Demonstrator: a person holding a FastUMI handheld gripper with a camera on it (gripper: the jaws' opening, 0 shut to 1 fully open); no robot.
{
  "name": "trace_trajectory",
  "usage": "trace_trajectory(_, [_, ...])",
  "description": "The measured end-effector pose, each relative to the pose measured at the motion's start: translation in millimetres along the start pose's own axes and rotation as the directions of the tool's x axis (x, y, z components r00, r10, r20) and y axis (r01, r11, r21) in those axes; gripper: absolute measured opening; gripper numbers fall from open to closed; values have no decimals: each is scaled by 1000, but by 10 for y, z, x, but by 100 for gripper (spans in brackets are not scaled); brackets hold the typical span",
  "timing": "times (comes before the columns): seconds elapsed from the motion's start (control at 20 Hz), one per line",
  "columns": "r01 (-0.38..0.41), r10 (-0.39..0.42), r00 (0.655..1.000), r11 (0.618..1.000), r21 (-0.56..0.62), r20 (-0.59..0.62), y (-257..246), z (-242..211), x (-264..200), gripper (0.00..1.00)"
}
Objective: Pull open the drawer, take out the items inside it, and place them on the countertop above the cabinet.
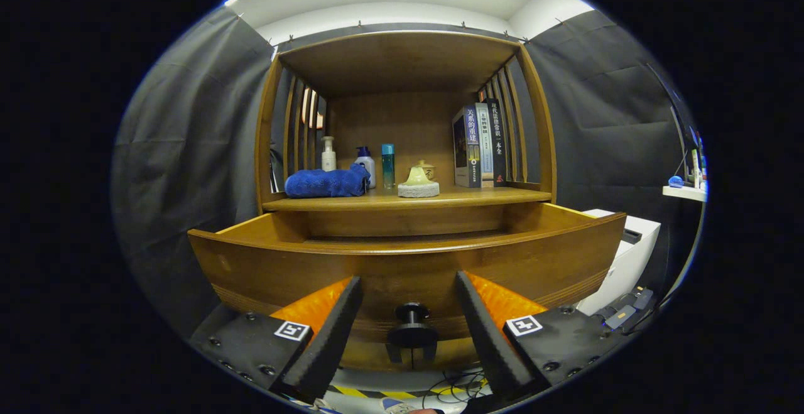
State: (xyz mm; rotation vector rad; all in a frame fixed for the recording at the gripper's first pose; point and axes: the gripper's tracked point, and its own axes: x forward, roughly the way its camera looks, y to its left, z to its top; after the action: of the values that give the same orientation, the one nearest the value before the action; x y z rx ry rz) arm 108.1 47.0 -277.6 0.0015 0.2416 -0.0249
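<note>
A wooden cabinet stands ahead with its drawer (402, 257) pulled out toward me. The drawer's curved front fills the space just beyond my fingers, and its inside is hidden behind that front. A small dark round knob (412, 326) sticks out of the drawer front, right between my fingers. My gripper (408, 301) is open, with the fingers set wide on either side of the knob and not touching it. Above the drawer lies the countertop (477, 197).
On the countertop are a folded blue towel (326, 183), three bottles (364, 164), a small yellowish piece on a white sponge (418, 183), a small jar (427, 169) and upright books (480, 145). A white box (625, 257) stands right of the cabinet. Cables (452, 389) lie on the floor.
</note>
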Motion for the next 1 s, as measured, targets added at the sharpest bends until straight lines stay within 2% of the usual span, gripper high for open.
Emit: trace_trajectory(1.0, [9, -9, 999, 1000, -20, -37, -61, 205, 1310, 98])
